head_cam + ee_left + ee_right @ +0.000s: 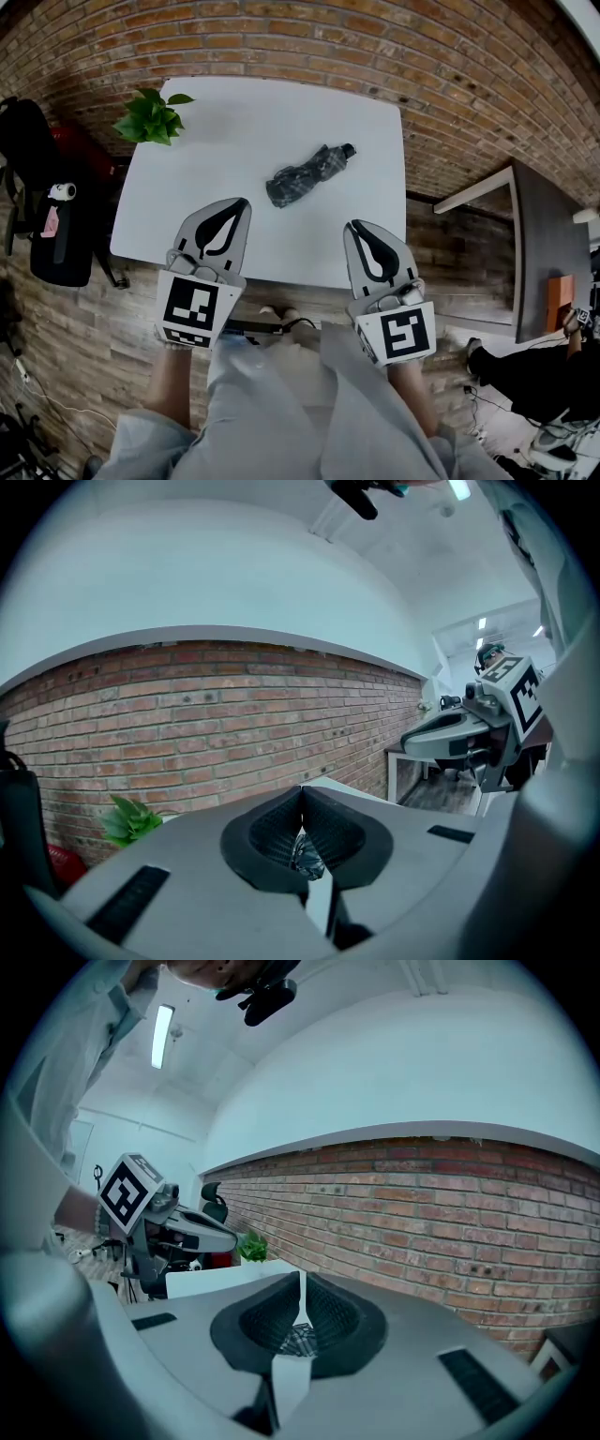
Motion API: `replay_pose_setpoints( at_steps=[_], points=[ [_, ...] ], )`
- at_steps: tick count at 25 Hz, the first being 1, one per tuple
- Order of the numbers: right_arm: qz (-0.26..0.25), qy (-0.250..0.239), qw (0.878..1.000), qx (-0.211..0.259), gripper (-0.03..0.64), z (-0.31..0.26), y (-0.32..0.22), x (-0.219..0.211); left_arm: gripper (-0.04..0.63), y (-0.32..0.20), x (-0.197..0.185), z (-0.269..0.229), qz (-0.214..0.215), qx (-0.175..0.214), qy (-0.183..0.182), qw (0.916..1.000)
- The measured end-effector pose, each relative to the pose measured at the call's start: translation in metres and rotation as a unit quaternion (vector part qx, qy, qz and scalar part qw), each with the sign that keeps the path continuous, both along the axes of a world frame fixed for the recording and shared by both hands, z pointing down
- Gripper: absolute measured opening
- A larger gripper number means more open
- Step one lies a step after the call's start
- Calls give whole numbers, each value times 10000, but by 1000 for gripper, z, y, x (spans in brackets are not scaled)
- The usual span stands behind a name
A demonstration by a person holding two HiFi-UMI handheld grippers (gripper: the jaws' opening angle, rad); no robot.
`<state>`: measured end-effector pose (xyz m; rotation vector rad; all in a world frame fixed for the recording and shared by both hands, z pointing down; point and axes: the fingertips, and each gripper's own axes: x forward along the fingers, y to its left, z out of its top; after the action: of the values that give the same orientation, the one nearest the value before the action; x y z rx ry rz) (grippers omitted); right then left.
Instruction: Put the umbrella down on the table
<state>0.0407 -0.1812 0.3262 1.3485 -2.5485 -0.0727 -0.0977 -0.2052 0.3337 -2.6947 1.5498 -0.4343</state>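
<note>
A folded dark plaid umbrella [307, 174] lies on the white table [234, 122], its black handle pointing to the far right. Neither gripper touches it. My left gripper [241, 202] hovers over the table's near left part, shut and empty, short of the umbrella. My right gripper [353, 226] hangs over the near right edge, jaws also shut with nothing in them. In the left gripper view the umbrella [305, 853] shows through the hollow below the closed tips [302, 789]. The right gripper view shows the umbrella [298, 1340] the same way under its tips [302, 1279].
A green potted plant [150, 119] stands at the table's far left corner. A black chair with a bag [47, 216] is left of the table, a brick wall behind it. A grey desk [548, 244] and a seated person's legs [525, 375] are at the right.
</note>
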Motion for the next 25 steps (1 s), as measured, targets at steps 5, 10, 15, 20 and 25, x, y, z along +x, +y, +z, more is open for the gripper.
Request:
replay_pose_setpoints(
  at_steps=[5, 10, 15, 20, 25],
  points=[
    [5, -63, 10000, 47, 51, -2, -2, 0, 18, -1, 2, 0, 1, -10, 14, 10000],
    [-3, -26, 10000, -17, 51, 1, -3, 3, 18, -3, 6, 2, 15, -27, -14, 10000],
    [21, -62, 10000, 4, 51, -1, -4, 5, 20, -4, 11, 0, 53, -31, 11, 10000],
    [38, -166, 9998, 103, 51, -4, -5, 5, 18, -3, 14, -1, 82, -41, 60, 9999],
    [33, -119, 9999, 73, 51, -2, -4, 4, 18, -3, 13, 3, 102, -21, -55, 9999]
  ],
)
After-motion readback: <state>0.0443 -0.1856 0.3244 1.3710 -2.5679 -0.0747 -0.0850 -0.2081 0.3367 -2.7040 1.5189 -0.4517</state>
